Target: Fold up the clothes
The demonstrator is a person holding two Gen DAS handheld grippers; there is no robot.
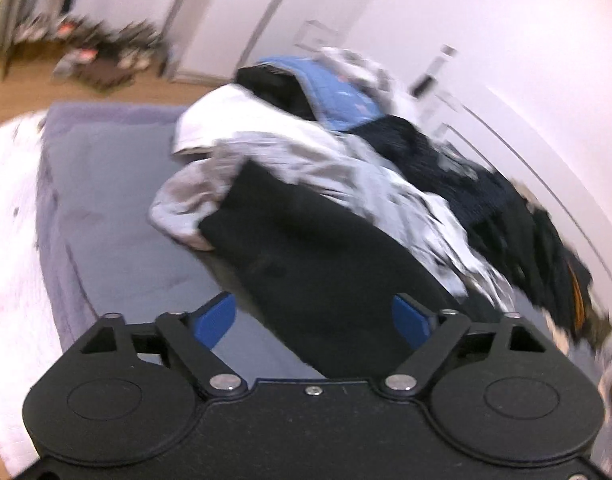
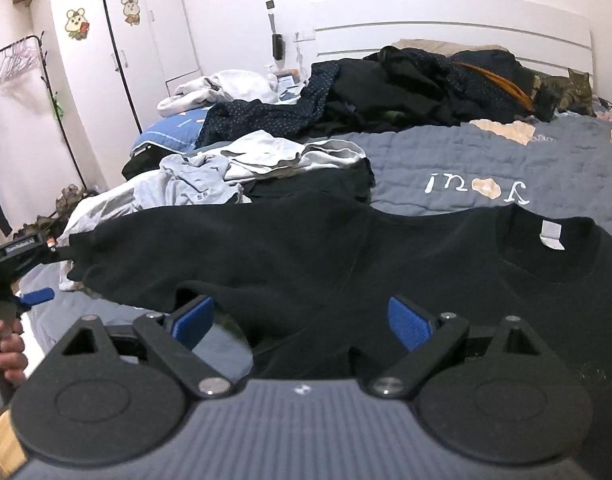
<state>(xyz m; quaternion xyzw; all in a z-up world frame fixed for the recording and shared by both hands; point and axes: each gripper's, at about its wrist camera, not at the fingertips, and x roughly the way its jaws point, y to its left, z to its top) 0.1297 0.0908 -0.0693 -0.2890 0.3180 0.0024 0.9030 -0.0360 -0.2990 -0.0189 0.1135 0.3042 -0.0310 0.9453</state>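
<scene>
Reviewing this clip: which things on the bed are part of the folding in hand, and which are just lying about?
In hand:
- black crew-neck sweatshirt with white neck label, spread flat
- left gripper, its sleeve between the blue fingers
- right gripper, over its hem

Lying about:
- pale grey crumpled garments
- dark heap of clothes
- tabby cat
- grey quilted bedspread

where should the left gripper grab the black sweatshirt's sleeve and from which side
Probably at the cuff end of the sleeve, coming in from the bed's left edge along the sleeve's length. The black sweatshirt lies flat with that sleeve stretched out toward the left gripper, so the cuff is the nearest free edge. The jaws stand open, with nothing visibly pinched yet.
</scene>
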